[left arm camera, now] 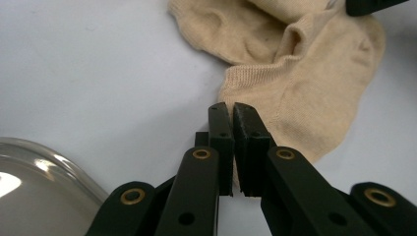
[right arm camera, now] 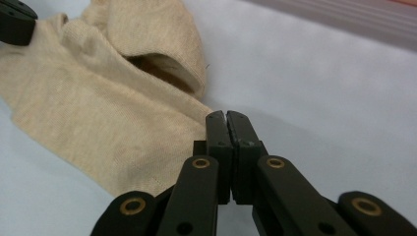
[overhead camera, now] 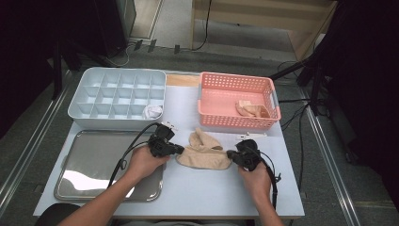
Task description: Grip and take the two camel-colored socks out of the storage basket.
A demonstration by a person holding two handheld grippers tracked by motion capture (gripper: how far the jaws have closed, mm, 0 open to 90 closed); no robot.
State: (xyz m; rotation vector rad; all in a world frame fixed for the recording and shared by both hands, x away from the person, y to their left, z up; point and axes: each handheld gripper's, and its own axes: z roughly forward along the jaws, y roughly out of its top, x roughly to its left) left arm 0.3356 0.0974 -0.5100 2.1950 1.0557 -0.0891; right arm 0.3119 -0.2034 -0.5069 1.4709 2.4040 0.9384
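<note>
A beige sock lies crumpled on the pale table, between the two grippers. In the high view my left gripper meets its left end and my right gripper its right end. The left gripper view has my left gripper with jaws nearly together, pinching the corner of the sock. My right gripper has its jaws pressed flat together. Its tips touch the edge of the sock, and I see no cloth between the pads.
A pale blue compartment box at the back left holds a balled white sock. The pink basket at the back right holds beige socks. A metal tray lies under the left forearm.
</note>
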